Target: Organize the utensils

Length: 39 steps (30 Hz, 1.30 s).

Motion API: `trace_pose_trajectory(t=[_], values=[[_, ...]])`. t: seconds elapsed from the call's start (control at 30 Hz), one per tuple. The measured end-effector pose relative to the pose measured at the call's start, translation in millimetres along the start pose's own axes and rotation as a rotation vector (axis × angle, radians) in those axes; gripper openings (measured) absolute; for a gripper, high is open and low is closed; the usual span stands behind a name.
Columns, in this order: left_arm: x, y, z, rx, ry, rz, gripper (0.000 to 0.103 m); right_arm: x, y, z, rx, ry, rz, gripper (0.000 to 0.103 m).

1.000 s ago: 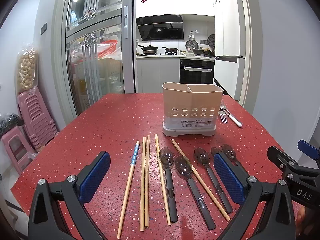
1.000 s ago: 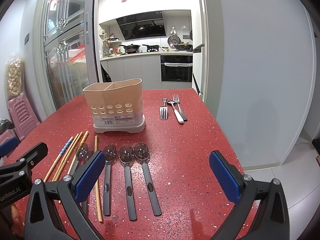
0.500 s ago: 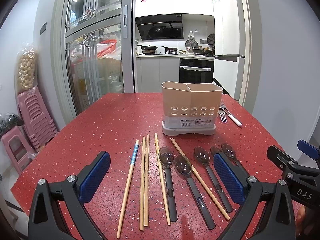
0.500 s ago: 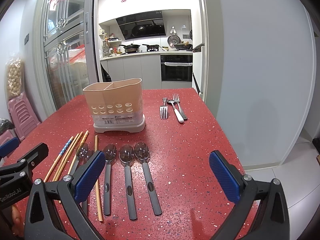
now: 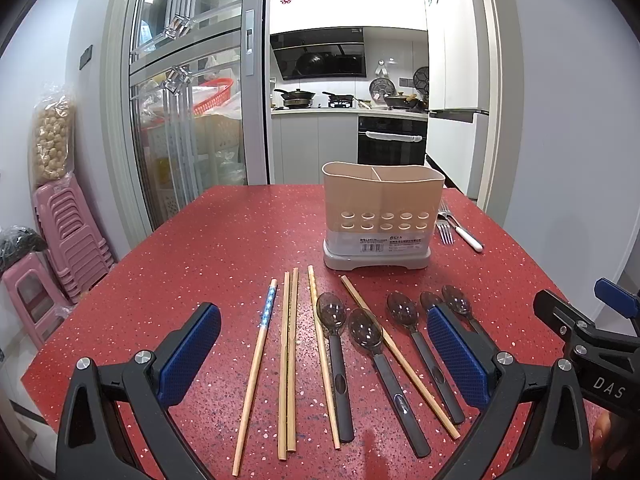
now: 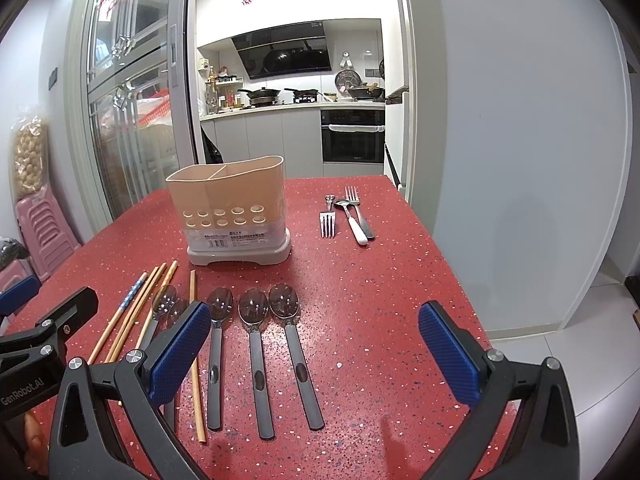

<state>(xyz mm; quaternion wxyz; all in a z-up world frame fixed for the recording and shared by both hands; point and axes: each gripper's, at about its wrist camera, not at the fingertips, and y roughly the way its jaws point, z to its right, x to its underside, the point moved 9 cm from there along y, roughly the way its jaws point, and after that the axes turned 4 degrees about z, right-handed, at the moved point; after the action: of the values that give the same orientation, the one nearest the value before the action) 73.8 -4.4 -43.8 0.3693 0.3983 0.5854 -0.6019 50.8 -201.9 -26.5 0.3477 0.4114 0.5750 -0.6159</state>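
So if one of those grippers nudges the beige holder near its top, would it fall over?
Probably not easily. The holder stands on a grey base wider than its body, which should steady it. But it looks like thin plastic and seems empty, so it is likely light; on the smooth red table it may slide before tipping.

Both cams sit low over the near edge of the table point(image 5: 224, 240), looking toward the utensil holder point(image 5: 382, 220) and the kitchen behind it. Left wrist cam sits left of the holder, right wrist cam right of it point(image 6: 230, 212). Both views share the holder and the spoons in front of it.
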Motion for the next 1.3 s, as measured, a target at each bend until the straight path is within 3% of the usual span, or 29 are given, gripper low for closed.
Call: trace_pose_trajectory(t=[1.3], values=[[2.2, 0.4, 1.0, 0.000, -0.001, -0.005, 0.103, -0.4, 0.8, -1.6, -0.006, 0.001, -0.001, 0.103]])
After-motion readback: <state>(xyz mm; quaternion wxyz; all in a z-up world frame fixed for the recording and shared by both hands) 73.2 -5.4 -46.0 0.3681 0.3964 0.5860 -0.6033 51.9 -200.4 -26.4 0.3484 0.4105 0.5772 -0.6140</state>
